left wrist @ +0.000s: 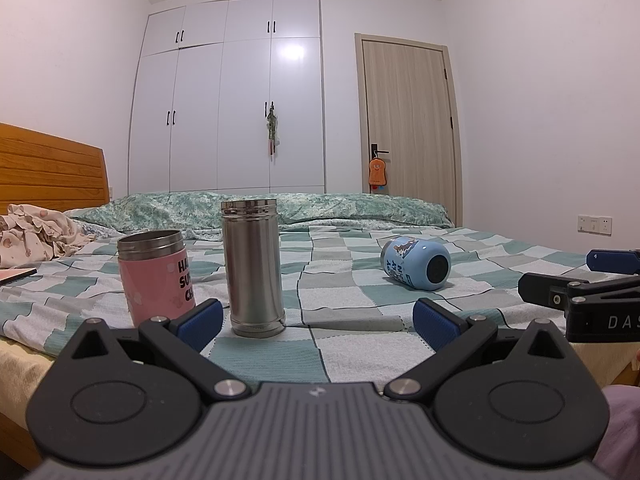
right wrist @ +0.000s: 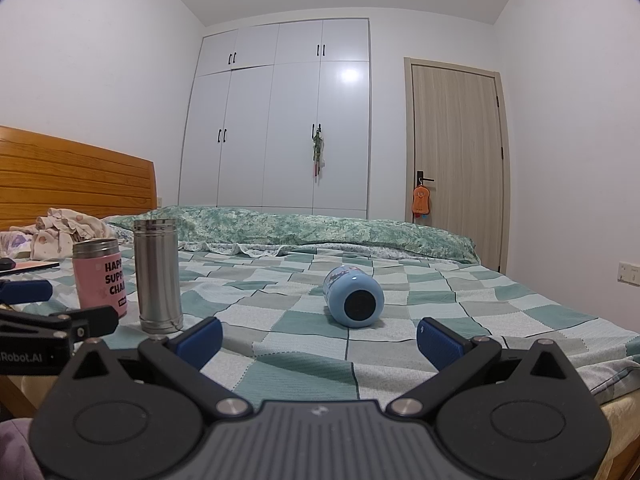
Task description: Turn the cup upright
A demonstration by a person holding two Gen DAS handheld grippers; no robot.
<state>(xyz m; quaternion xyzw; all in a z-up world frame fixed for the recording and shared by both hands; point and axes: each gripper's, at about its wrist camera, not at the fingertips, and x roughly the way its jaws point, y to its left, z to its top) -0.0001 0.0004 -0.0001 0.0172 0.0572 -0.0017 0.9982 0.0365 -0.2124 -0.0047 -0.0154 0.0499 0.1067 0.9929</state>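
Blue cup lay sideways on bed | left tongs apart, empty | right tongs apart, empty

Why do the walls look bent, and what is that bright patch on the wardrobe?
Left wrist view: fisheye lens bows the door and darkens the corners; the patch on the wardrobe is lamp glare. Right wrist view: same bending, same glare; the blue cup stays sharp.
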